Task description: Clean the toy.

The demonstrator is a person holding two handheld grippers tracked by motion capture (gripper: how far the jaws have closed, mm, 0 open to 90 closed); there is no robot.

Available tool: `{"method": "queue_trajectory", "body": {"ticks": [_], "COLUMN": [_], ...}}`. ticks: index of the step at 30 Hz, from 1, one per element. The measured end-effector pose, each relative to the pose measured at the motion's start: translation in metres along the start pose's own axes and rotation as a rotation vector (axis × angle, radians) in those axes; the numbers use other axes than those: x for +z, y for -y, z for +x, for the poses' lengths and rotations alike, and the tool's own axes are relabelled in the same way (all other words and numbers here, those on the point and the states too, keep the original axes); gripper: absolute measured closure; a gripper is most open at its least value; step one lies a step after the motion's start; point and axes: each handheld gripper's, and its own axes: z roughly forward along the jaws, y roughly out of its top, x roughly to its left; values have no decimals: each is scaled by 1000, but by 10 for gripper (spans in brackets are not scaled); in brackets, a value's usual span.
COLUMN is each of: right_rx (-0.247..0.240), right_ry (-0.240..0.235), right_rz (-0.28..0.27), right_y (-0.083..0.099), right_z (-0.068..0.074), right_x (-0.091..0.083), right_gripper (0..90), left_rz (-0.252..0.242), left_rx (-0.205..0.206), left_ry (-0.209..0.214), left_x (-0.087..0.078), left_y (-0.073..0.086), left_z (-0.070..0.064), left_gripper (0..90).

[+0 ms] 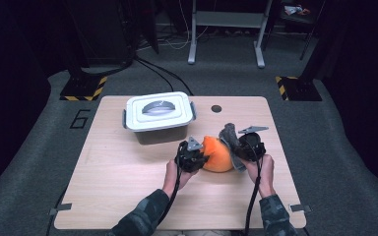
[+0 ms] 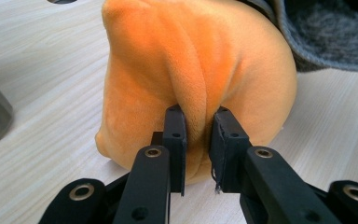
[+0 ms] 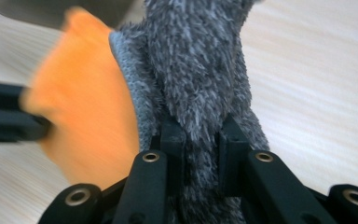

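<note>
- A lidded white box (image 1: 159, 117) stands on the surface (image 1: 118, 172) at about 11 o'clock from the grippers.
- Left gripper (image 2: 197, 140) pinches a fold of the orange plush (image 2: 191, 70) at the surface's centre.
- Right gripper (image 3: 200, 140), at the plush's 3 o'clock, is clamped on the grey fuzzy fabric (image 3: 200, 60) touching the plush.

Light wood table (image 1: 128, 187) stands on grey carpet (image 1: 39, 162). Floor numeral "6" (image 1: 80, 118) lies at nine o'clock of the table. Yellow-black hazard-striped bases (image 1: 84, 88) sit at ten and two o'clock. White frame legs (image 1: 226, 29) and loose cables (image 1: 167, 73) occupy twelve o'clock. Surroundings are dark.
</note>
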Motion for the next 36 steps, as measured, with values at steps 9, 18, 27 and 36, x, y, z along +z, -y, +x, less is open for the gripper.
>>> {"method": "queue_trajectory", "body": {"ticks": [9, 18, 27, 36], "right_rx": [98, 114, 57, 27], "right_ry": [-1, 3, -42, -54], "right_rz": [105, 121, -80, -45], "right_y": [32, 38, 12, 8], "right_z": [-21, -24, -12, 2], "right_x": [27, 29, -16, 0], "right_gripper": [760, 759, 759, 760], "left_rz": [-4, 0, -8, -12], "left_rx": [-8, -12, -12, 3], "left_ry": [-1, -4, -3, 4], "left_x": [1, -1, -1, -3], "left_y": [1, 1, 1, -2], "left_z": [1, 4, 5, 6], "left_gripper": [773, 763, 749, 686]}}
